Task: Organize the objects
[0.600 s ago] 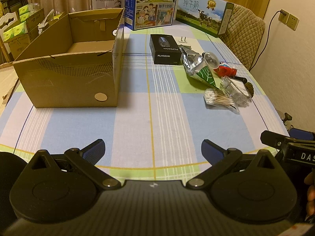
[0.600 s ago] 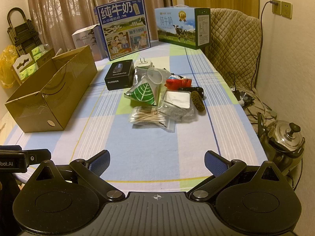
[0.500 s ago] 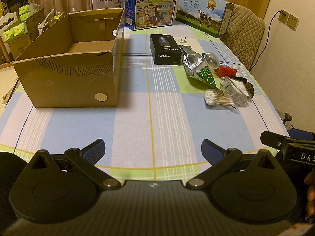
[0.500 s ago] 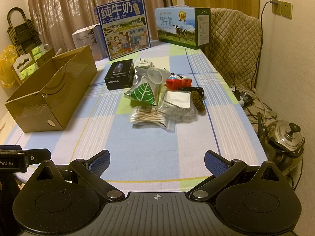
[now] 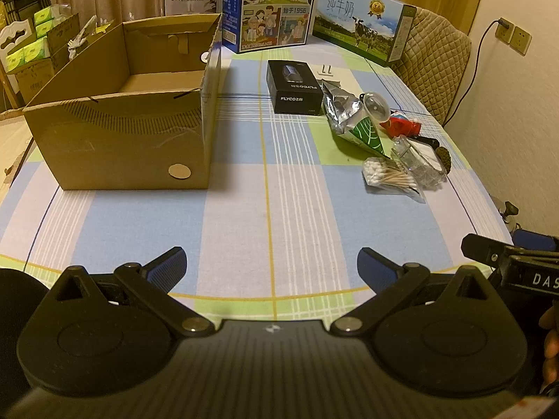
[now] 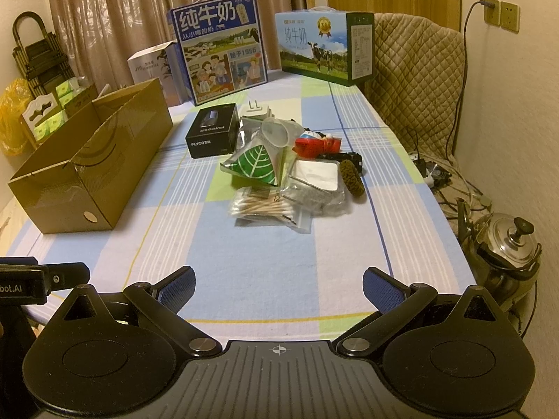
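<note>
Both my claws are spread wide w/ nothing between the fingers. Left gripper (image 5: 271, 265) and right gripper (image 6: 278, 283) hang over the near edge of the table (image 5: 265, 216), neither touching anything.

The stuff to sort sits in 1 heap, mid-table toward my right side: a bag of cotton swabs (image 6: 265, 206) nearest me, a clear plastic box (image 6: 314, 181) touching it just behind, a green-leaf foil pouch (image 6: 255, 162) behind-left of that, a clear cup (image 6: 276, 131) on top of the pouch, a red packet (image 6: 316, 145), a dark bumpy oblong thing (image 6: 351, 176) at the right edge of the heap, can't tell what it is. A black FLYCO box (image 6: 213, 134) lies further back-left, near the heap. The open cardboard box (image 5: 129, 104) stands on my left, well apart from the heap, looks empty inside.

What counts for the next move, I'd say: the swabs bag is dead ahead of the right claw, slightly left of its center line, while from the left claw it's far off to the right. So right hand is nearer. Bag's long axis runs roughly left-right across my view, swab sticks lying that way too, so fingers closing across the short way, front-to-back, would need the wrist turned approx a quarter. Cardboard box is the left hand's side.
</note>
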